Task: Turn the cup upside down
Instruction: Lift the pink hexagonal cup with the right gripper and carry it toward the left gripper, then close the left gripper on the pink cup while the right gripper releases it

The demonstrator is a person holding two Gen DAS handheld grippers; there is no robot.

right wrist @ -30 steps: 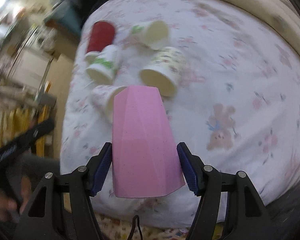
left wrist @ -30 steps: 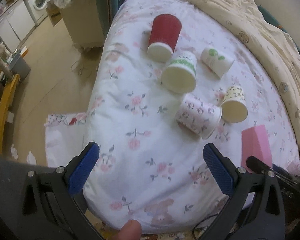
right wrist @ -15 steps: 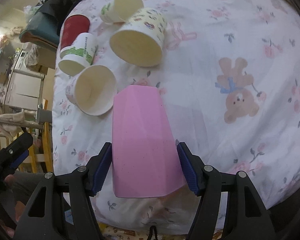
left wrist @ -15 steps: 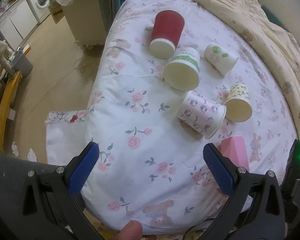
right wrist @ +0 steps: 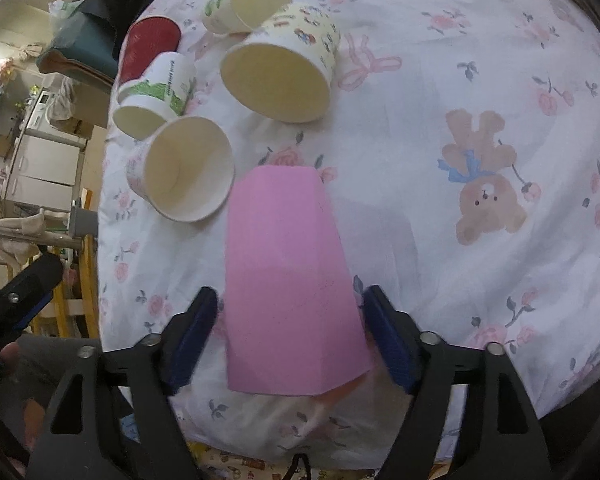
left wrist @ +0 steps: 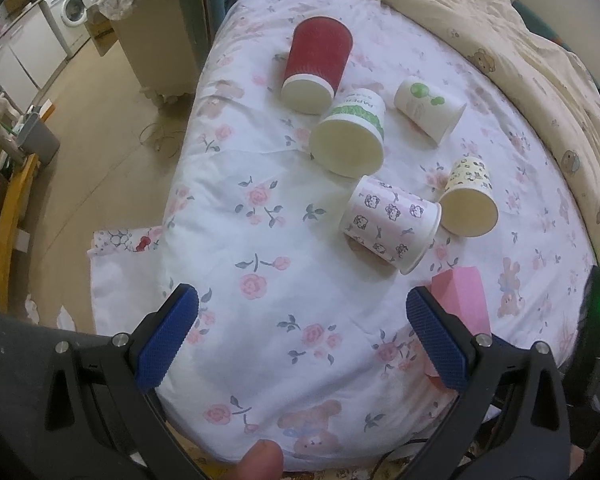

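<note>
A pink faceted cup (right wrist: 288,280) stands upside down on the floral bedsheet (right wrist: 440,92), closed base up. My right gripper (right wrist: 290,334) straddles its lower part with a small gap on each side, jaws open. The pink cup also shows in the left wrist view (left wrist: 462,300), behind the right finger of my left gripper (left wrist: 302,336), which is open, empty and hovers over the sheet's near edge.
Several paper cups lie on their sides on the sheet: red (left wrist: 318,66), green-banded (left wrist: 350,138), green-leaf (left wrist: 428,110), kitty-print (left wrist: 390,224), yellow cartoon (left wrist: 470,198). A beige quilt (left wrist: 520,40) bounds the far right. The floor (left wrist: 92,128) drops off left.
My right gripper has lowered the pink cup onto the sheet and its jaws have spread slightly off the cup's sides. The left gripper has barely moved.
</note>
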